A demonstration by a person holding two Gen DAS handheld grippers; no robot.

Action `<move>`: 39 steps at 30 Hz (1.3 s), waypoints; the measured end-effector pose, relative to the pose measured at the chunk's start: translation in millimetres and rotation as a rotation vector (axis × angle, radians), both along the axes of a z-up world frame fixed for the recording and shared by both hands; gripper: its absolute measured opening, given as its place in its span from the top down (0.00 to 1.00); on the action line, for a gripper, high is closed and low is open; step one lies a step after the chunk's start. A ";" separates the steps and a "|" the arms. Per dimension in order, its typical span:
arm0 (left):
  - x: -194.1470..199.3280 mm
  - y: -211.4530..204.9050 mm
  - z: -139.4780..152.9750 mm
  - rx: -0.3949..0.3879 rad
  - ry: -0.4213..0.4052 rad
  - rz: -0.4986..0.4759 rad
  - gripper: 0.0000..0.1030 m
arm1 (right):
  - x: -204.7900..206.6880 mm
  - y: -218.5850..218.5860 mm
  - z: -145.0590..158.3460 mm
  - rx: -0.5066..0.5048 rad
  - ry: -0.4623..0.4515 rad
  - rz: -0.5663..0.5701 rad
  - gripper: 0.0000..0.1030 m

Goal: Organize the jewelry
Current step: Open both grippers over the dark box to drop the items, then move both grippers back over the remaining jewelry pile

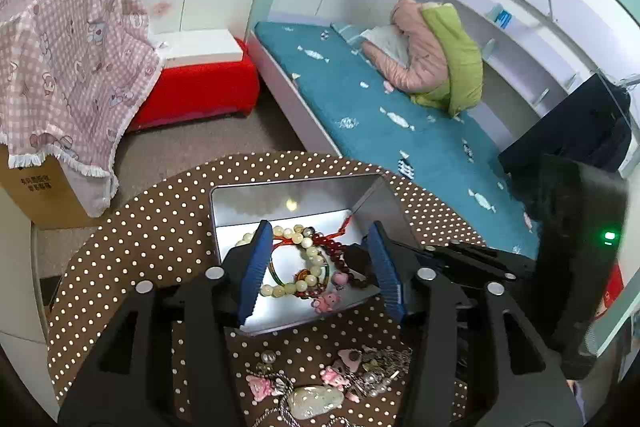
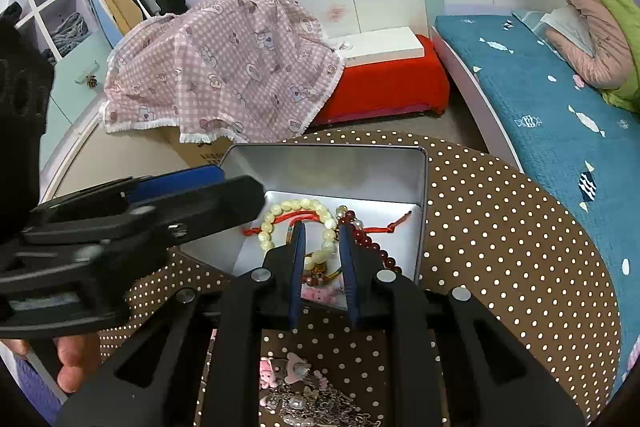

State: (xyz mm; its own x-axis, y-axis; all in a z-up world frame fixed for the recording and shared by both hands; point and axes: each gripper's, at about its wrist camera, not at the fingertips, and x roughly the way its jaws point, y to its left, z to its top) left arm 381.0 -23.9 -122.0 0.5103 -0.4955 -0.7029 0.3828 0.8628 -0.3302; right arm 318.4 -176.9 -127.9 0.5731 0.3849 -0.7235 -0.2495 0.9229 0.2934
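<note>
A silver tin box [image 1: 256,199] [image 2: 420,211] sits on the brown polka-dot table [image 1: 132,243] [image 2: 500,227]. Inside lie a cream bead bracelet [image 1: 308,251] [image 2: 328,223], a dark red bead string [image 1: 332,241] [image 2: 376,247], a red cord [image 2: 296,215] and pink bear charms [image 1: 326,301]. My left gripper [image 1: 320,239] is open, its blue pads straddling the bracelets over the box. My right gripper [image 2: 322,231] is open with a narrow gap, tips just above the cream bracelet, nothing clearly held. A pile of loose jewelry [image 1: 320,383] [image 2: 296,387] lies on the table in front of the box.
The left gripper's body [image 2: 120,227] reaches across the left of the right wrist view. Beyond the table are a bed with a teal cover [image 1: 380,107], a red bench [image 1: 200,87] and a cardboard box under a pink checked cloth [image 1: 68,67].
</note>
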 end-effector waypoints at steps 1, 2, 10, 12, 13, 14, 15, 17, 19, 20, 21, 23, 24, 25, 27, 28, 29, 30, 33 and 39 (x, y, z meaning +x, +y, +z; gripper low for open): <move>-2.9 2.1 4.8 -0.004 -0.011 0.003 0.45 | -2.1 -0.7 2.5 0.007 -0.006 -0.002 0.82; -8.2 5.8 10.4 -0.003 -0.031 0.009 0.45 | -5.7 -2.4 6.2 0.010 -0.019 -0.004 0.80; -66.5 42.7 35.8 0.066 -0.185 0.071 0.29 | -63.3 -16.3 37.2 -0.032 -0.132 -0.008 0.60; -83.3 53.0 31.9 0.103 -0.206 0.075 0.29 | -84.0 -19.3 38.2 -0.050 -0.150 -0.002 0.58; -90.0 57.5 28.4 0.123 -0.207 0.079 0.29 | -92.8 -21.1 37.5 -0.052 -0.158 -0.005 0.58; -96.3 60.5 24.0 0.138 -0.203 0.080 0.29 | -98.9 -21.7 36.0 -0.056 -0.161 -0.008 0.57; -104.6 64.9 18.0 0.142 -0.193 0.077 0.29 | -107.0 -22.8 33.2 -0.063 -0.158 -0.010 0.56; -117.9 68.6 7.2 0.147 -0.172 0.074 0.28 | -119.8 -25.2 27.5 -0.071 -0.156 -0.019 0.54; -130.8 65.7 -4.6 0.159 -0.163 0.069 0.27 | -129.9 -25.9 20.1 -0.084 -0.146 -0.029 0.53; -134.6 62.5 -8.5 0.158 -0.156 0.067 0.26 | -136.5 -26.8 14.3 -0.091 -0.140 -0.039 0.52; -141.8 56.7 -16.4 0.149 -0.138 0.051 0.26 | -140.5 -27.3 10.1 -0.095 -0.134 -0.047 0.52; -151.9 46.4 -29.9 0.149 -0.128 0.033 0.26 | -147.8 -27.6 3.1 -0.094 -0.120 -0.053 0.51; -156.8 41.0 -37.3 0.159 -0.123 0.023 0.26 | -150.9 -28.1 -0.8 -0.093 -0.112 -0.055 0.50; -161.0 34.2 -42.9 0.173 -0.122 0.009 0.26 | -153.8 -29.0 -4.4 -0.089 -0.106 -0.059 0.50; -167.7 19.0 -54.9 0.208 -0.120 -0.001 0.26 | -159.3 -29.5 -10.1 -0.084 -0.097 -0.062 0.48; -169.0 14.4 -59.1 0.221 -0.117 -0.005 0.26 | -161.5 -30.0 -13.2 -0.081 -0.091 -0.062 0.48; -171.1 8.3 -64.5 0.230 -0.113 -0.013 0.26 | -163.0 -30.4 -15.8 -0.079 -0.087 -0.062 0.47; -170.3 5.7 -66.8 0.239 -0.111 -0.009 0.26 | -164.5 -31.0 -17.9 -0.078 -0.083 -0.062 0.47; -171.2 -2.7 -76.0 0.239 -0.087 -0.021 0.26 | -166.0 -32.6 -23.9 -0.064 -0.067 -0.065 0.46; -165.9 -11.9 -87.2 0.256 -0.057 -0.009 0.34 | -170.4 -41.7 -29.6 -0.044 -0.062 -0.074 0.44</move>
